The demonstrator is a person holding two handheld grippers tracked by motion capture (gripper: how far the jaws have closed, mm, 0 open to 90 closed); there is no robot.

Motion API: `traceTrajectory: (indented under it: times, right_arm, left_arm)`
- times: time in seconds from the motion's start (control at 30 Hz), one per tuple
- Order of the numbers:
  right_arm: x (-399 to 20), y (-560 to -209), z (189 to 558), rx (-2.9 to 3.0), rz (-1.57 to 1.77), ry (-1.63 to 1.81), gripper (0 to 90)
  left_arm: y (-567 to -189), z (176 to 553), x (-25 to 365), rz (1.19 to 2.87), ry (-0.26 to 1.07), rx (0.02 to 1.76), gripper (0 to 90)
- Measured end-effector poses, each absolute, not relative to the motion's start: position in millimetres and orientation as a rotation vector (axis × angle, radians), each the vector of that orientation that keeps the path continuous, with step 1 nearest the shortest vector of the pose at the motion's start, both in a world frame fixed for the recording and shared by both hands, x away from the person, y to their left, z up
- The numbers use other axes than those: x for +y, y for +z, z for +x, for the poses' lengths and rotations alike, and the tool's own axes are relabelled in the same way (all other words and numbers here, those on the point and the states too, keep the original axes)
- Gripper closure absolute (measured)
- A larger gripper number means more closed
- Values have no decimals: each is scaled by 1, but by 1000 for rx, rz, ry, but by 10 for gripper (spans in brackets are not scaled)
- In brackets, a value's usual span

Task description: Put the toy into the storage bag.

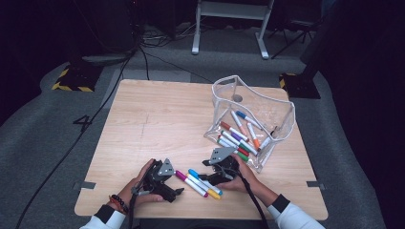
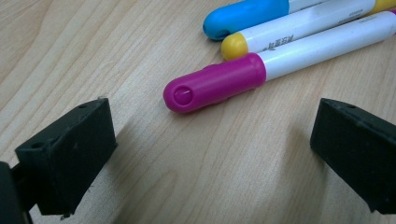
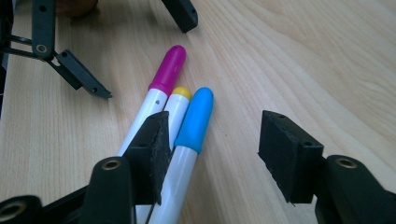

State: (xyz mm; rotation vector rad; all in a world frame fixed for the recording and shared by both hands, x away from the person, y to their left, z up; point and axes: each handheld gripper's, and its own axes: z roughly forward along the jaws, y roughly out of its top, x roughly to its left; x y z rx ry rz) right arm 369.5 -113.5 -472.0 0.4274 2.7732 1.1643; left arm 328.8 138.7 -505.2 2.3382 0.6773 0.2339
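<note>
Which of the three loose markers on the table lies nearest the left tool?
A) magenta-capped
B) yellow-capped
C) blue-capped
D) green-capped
A: the left gripper view shows the magenta-capped marker lying just ahead of the open left tool, with the yellow-capped marker and the blue-capped marker behind it.

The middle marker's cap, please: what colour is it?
Yellow cap, clearest in the left gripper view.
</note>
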Motion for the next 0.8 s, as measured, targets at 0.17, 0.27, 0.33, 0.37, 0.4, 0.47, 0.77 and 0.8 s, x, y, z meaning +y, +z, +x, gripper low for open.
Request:
traceTrajectory:
  times: [0.17, 0.27, 0.33, 0.37, 0.4, 0.47, 0.77, 0.8]
  right_arm:
    - [-108, -482, 372, 2791, 441, 1141, 446]
    - [-106, -487, 375, 2794, 448, 1117, 469]
    - [-107, -490, 378, 2784, 466, 1079, 513]
    - [-108, -492, 379, 2780, 476, 1075, 529]
    - [-110, -493, 380, 2774, 487, 1094, 563]
    - [-113, -492, 382, 2759, 506, 1085, 658]
    - [-120, -487, 381, 2747, 533, 1071, 746]
    - [-122, -483, 380, 2739, 534, 1082, 747]
  left_arm:
    - [-505, 329, 139, 2338, 234, 677, 3]
    - [-505, 329, 139, 2338, 235, 678, 4]
    - [-505, 329, 139, 2338, 234, 677, 5]
    - [-505, 329, 139, 2339, 234, 677, 4]
    - [-505, 329, 139, 2338, 234, 677, 4]
    - [-505, 329, 139, 2339, 235, 676, 4]
    - [-505, 329, 139, 2338, 234, 676, 4]
    - [-505, 328, 139, 2337, 234, 675, 5]
